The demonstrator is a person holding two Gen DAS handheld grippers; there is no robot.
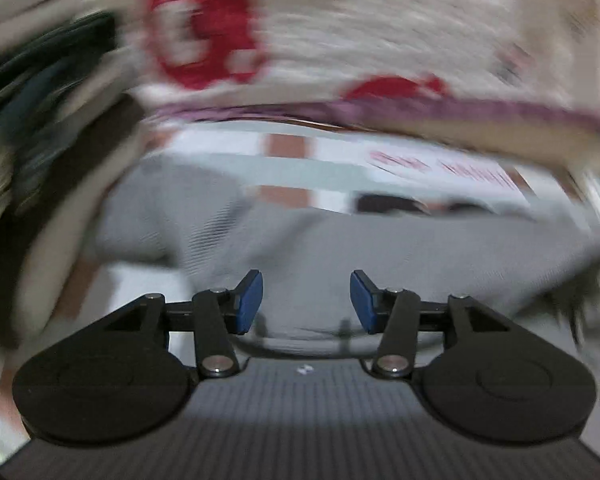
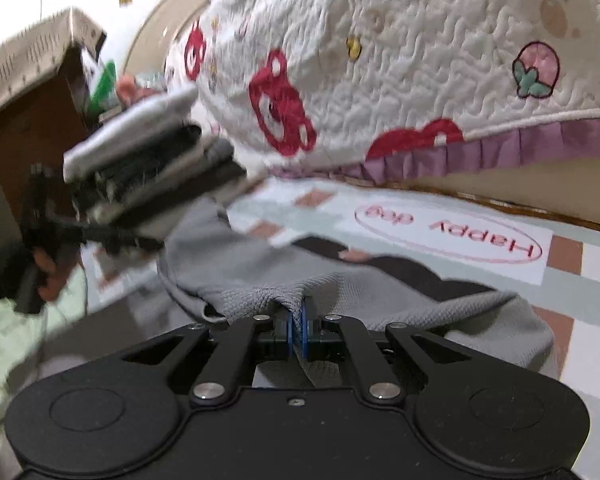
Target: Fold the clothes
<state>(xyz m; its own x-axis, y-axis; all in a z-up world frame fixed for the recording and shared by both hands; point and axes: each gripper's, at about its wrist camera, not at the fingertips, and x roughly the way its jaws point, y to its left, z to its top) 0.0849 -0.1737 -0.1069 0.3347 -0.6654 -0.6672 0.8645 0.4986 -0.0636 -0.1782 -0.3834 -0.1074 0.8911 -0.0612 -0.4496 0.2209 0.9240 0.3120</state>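
Observation:
A grey knit garment (image 2: 240,272) lies spread on a floor mat with a dark piece of cloth (image 2: 400,276) on it. My right gripper (image 2: 299,320) is shut on the garment's near edge, and the cloth bunches up between its blue pads. In the blurred left wrist view my left gripper (image 1: 306,300) stands open over the same grey garment (image 1: 300,240), with nothing between its pads. At the left of the right wrist view a hand (image 2: 48,268) holds a black gripper handle.
A white quilt with red bears and a purple frill (image 2: 380,60) hangs over a bed edge behind the mat (image 2: 560,280), which reads "Happy day". A stack of folded clothes (image 2: 148,148) sits at the left by a cardboard box (image 2: 32,128). The quilt (image 1: 340,20) fills the top of the left view.

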